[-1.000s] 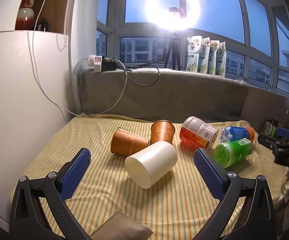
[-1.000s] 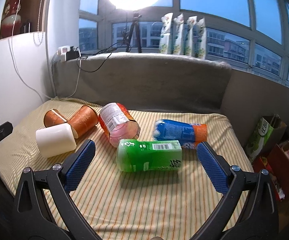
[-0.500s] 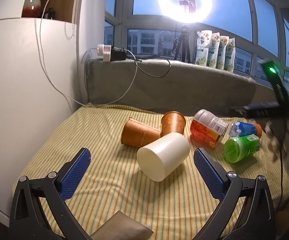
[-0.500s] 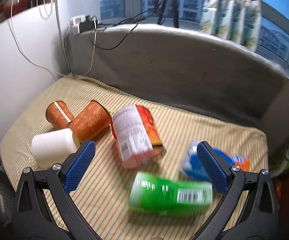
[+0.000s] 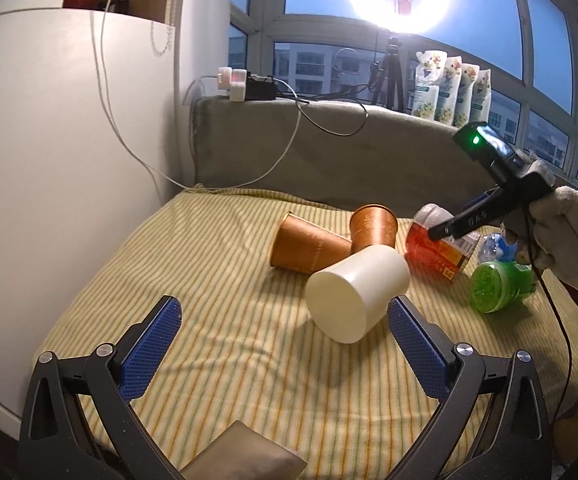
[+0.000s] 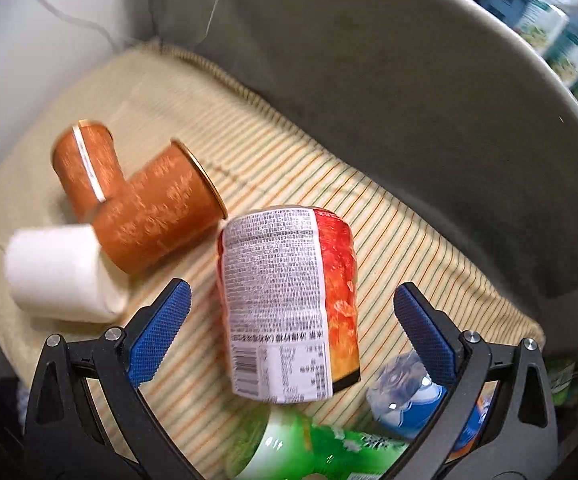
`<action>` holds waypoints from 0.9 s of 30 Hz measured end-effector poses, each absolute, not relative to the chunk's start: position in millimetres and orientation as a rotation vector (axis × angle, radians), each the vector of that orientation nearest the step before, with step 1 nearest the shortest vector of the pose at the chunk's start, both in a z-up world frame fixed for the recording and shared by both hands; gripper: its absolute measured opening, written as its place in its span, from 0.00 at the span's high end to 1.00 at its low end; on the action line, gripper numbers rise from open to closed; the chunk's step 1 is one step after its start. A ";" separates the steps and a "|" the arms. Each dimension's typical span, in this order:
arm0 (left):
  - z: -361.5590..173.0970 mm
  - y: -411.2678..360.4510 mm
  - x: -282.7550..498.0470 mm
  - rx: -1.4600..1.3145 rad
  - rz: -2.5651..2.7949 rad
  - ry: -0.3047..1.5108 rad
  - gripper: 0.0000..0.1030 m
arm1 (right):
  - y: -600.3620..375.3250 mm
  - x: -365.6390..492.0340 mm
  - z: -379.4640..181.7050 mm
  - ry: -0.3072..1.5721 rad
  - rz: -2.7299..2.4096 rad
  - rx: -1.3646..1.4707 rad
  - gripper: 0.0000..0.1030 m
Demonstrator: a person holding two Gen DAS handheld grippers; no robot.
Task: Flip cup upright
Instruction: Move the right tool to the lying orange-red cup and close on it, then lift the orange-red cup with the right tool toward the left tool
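Note:
Several cups lie on their sides on a striped cloth (image 5: 217, 280). A white cup (image 5: 357, 292) lies base toward me, just ahead of my open, empty left gripper (image 5: 281, 340); it also shows in the right wrist view (image 6: 57, 274). Two orange cups (image 5: 309, 242) (image 5: 373, 226) lie behind it, also seen from the right wrist (image 6: 157, 212) (image 6: 83, 164). A red-and-white labelled cup (image 6: 289, 300) lies between the fingers of my open right gripper (image 6: 289, 320), which hovers over it (image 5: 437, 250).
A green cup (image 5: 497, 286) (image 6: 301, 448) and a blue cup (image 6: 409, 396) lie at the right. A grey padded back (image 5: 329, 152) borders the cloth's far side, a white cabinet (image 5: 49, 140) its left. Cables and a power strip (image 5: 245, 84) sit on the ledge.
My right gripper has moved forward and down over the red-and-white cup, tilting downward. My left gripper shifted slightly; the cups have not moved.

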State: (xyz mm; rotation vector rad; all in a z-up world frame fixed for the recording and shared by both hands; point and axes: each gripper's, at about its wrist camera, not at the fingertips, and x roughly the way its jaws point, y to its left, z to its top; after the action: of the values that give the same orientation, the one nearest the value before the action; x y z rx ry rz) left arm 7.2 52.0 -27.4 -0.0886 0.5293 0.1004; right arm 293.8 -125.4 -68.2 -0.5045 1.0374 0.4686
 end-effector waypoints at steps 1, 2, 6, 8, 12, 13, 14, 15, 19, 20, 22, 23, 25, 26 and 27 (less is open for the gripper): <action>-26.7 53.6 7.0 -0.091 0.104 0.528 0.00 | -121.1 296.8 -71.5 1.044 0.467 -0.524 0.00; -26.2 54.6 7.0 -0.092 0.108 0.527 0.00 | -117.4 300.8 -75.1 1.057 0.470 -0.547 0.00; -24.2 59.1 5.0 -0.098 0.118 0.521 0.00 | -110.0 308.5 -86.1 1.090 0.481 -0.592 0.01; -23.8 60.3 4.5 -0.098 0.124 0.520 0.00 | -105.3 311.5 -89.9 1.097 0.485 -0.616 0.11; -23.6 62.3 4.8 -0.103 0.132 0.519 0.00 | -103.4 309.5 -95.5 1.106 0.503 -0.637 0.16; -23.5 62.6 4.8 -0.105 0.133 0.519 0.00 | -103.1 308.1 -95.6 1.102 0.506 -0.642 0.17; -23.5 62.5 4.6 -0.105 0.133 0.519 0.00 | -102.3 307.3 -96.2 1.095 0.508 -0.647 0.17; -23.2 62.0 4.6 -0.104 0.132 0.519 0.00 | -101.3 306.6 -95.5 1.089 0.509 -0.651 0.17; -22.4 59.6 4.0 -0.096 0.134 0.517 0.00 | -100.8 298.8 -84.1 1.040 0.532 -0.675 0.18; -22.0 59.2 3.7 -0.095 0.135 0.517 0.00 | -99.8 296.2 -79.5 1.023 0.541 -0.678 0.18; -21.6 58.7 3.5 -0.094 0.135 0.516 0.00 | -95.8 291.8 -69.2 0.991 0.565 -0.680 0.18; -21.1 58.3 3.0 -0.091 0.137 0.514 0.00 | -95.4 288.2 -64.3 0.977 0.579 -0.682 0.18; -19.9 57.2 1.8 -0.085 0.140 0.510 0.00 | -94.2 278.0 -52.4 0.941 0.611 -0.695 0.18; -19.2 56.8 1.2 -0.083 0.141 0.508 0.00 | -93.3 272.3 -46.6 0.924 0.629 -0.701 0.18; -18.6 56.2 0.6 -0.080 0.142 0.506 0.00 | -91.9 266.0 -41.3 0.906 0.655 -0.707 0.18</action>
State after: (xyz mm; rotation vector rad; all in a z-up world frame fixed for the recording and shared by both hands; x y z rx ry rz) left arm 0.6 56.2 -18.6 -0.0799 0.5065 0.1424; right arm 266.0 -91.9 -41.3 -0.7070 0.9059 0.6554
